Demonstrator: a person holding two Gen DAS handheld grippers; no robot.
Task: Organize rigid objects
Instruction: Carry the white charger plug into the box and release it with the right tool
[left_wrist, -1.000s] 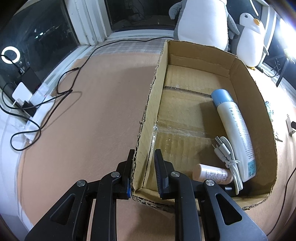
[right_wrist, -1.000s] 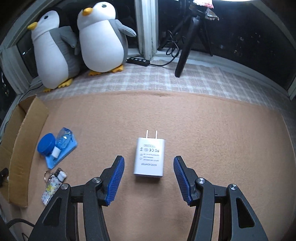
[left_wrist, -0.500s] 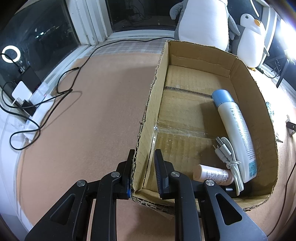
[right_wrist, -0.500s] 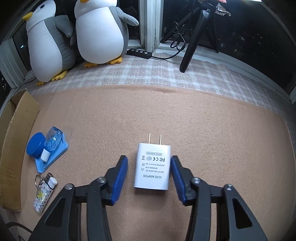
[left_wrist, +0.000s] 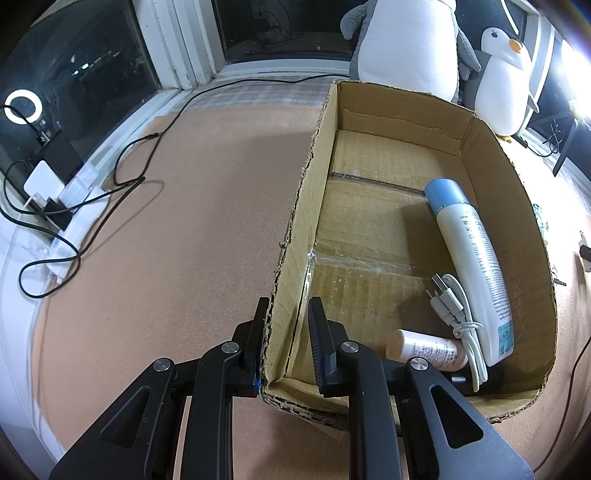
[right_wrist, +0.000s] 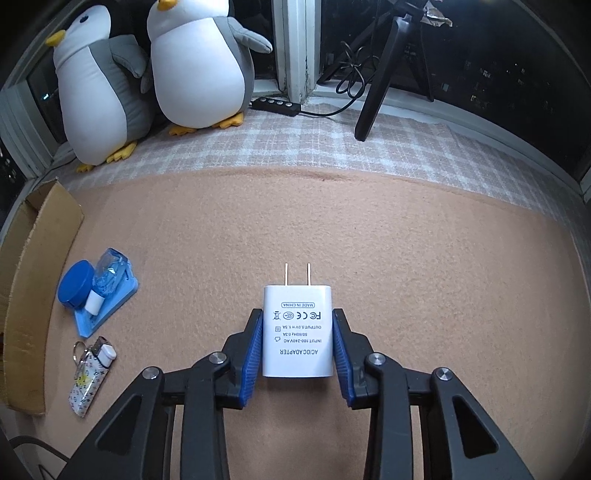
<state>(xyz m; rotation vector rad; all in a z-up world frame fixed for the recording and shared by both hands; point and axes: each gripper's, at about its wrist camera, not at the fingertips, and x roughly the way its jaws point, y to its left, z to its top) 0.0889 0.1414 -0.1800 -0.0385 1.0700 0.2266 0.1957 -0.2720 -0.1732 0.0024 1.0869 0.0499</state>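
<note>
Between my right hand-held gripper's (right_wrist: 297, 345) blue pads (right_wrist: 253, 350) — a white AC/DC adapter (right_wrist: 297, 332), clamped, lying flat on the tan surface (right_wrist: 406, 258).
Long axis runs straight ahead, prongs pointing away; my left hand-held gripper (left_wrist: 286, 343) pinches the cardboard box's (left_wrist: 295, 221) wall.

Dim night scene, glare top right, sharp focus, fisheye-bent edges.

The adapter (right_wrist: 297, 330) lies on the surface (right_wrist: 424, 266) between the right tool's (right_wrist: 297, 350) fingers, prongs pointing away. Left of it sit a lens case set (right_wrist: 98, 291) and, nearer, a lighter (right_wrist: 90, 376). The left tool (left_wrist: 286, 339) straddles the cardboard box's (left_wrist: 295, 221) left wall; inside lie a spray can (left_wrist: 472, 266), cable (left_wrist: 458, 317) and small bottle (left_wrist: 424, 349).
</note>
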